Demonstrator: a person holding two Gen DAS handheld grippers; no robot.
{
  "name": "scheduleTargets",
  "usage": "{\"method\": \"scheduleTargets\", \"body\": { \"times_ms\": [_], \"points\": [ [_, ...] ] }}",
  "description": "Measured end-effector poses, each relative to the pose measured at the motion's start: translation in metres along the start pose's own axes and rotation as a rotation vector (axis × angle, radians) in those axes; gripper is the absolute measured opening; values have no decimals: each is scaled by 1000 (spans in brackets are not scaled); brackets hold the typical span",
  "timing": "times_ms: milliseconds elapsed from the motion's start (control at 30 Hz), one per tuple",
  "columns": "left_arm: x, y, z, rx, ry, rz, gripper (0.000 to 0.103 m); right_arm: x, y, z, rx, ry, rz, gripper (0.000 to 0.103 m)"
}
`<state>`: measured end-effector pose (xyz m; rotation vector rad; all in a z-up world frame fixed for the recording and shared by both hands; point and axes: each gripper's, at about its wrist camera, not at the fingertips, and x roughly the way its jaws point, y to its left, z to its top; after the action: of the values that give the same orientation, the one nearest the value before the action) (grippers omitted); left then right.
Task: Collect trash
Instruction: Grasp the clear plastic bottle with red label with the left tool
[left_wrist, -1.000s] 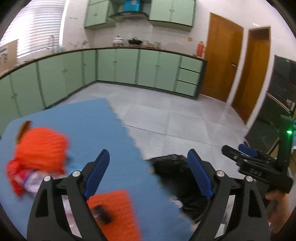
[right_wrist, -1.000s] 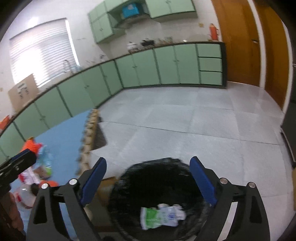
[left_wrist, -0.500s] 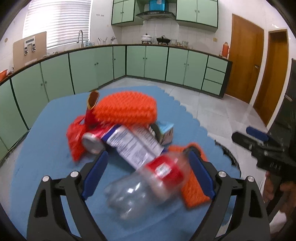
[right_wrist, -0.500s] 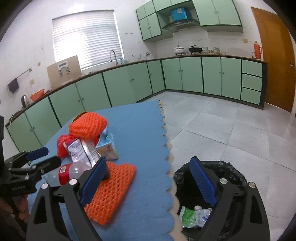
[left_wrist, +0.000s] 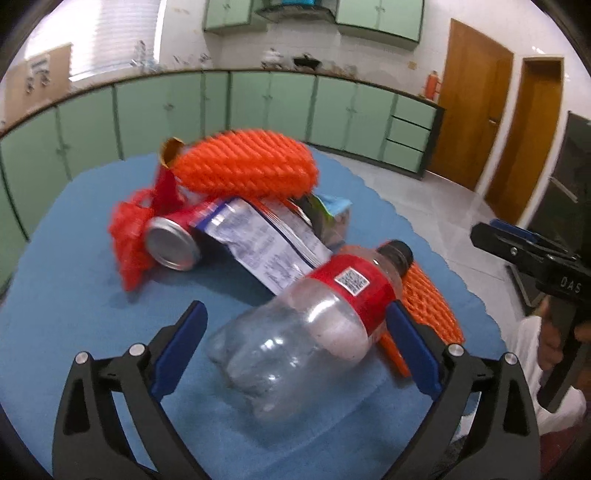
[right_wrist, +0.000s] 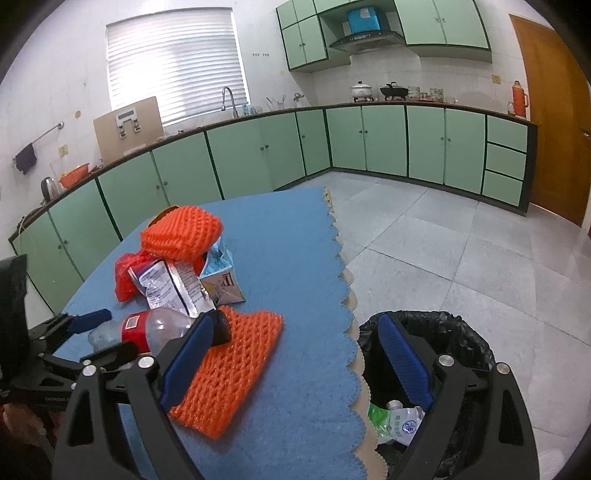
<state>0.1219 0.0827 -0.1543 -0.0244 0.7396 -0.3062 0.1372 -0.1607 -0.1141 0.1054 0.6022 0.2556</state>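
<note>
A clear plastic bottle (left_wrist: 295, 343) with a red label lies on the blue mat (left_wrist: 74, 295). My left gripper (left_wrist: 295, 310) straddles it, jaws opening, the left pad clear of it. Behind it lie a snack wrapper (left_wrist: 258, 240), a can (left_wrist: 171, 247), a red mesh bag (left_wrist: 129, 236), a carton (left_wrist: 332, 221) and a rolled orange foam net (left_wrist: 243, 166). A flat orange net (right_wrist: 229, 369) lies by the bottle's cap. My right gripper (right_wrist: 293, 325) hangs open and empty over the mat's edge, beside the black-lined bin (right_wrist: 443, 332).
The bin holds a green-and-white wrapper (right_wrist: 395, 424). The mat's scalloped edge (right_wrist: 347, 295) runs beside the bin. Green cabinets (right_wrist: 369, 140) line the far walls, with grey tiled floor (right_wrist: 443, 251) between. A hand (left_wrist: 554, 343) holds the right gripper.
My left gripper swung from the bin's side over to the trash pile and closed in around the bottle, its jaws wider. The right gripper turned from the bin toward the mat, then held still.
</note>
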Motion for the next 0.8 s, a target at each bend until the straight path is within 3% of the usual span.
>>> {"method": "scheduleTargets", "body": {
  "times_ms": [200, 300, 433, 567, 800],
  "points": [
    [17, 0, -3, -13, 39, -39, 97, 4, 2, -2, -7, 14, -1, 89],
    [18, -3, -6, -9, 31, -35, 93, 5, 2, -4, -9, 17, -2, 89],
    [12, -7, -11, -29, 15, -58, 76, 8, 2, -6, -6, 29, 8, 89],
    [4, -10, -14, -44, -9, -65, 67, 12, 7, -9, -20, 42, 20, 89],
    [15, -21, -11, -25, 27, -94, 66, 15, 7, -13, -12, 59, 30, 88]
  ]
}}
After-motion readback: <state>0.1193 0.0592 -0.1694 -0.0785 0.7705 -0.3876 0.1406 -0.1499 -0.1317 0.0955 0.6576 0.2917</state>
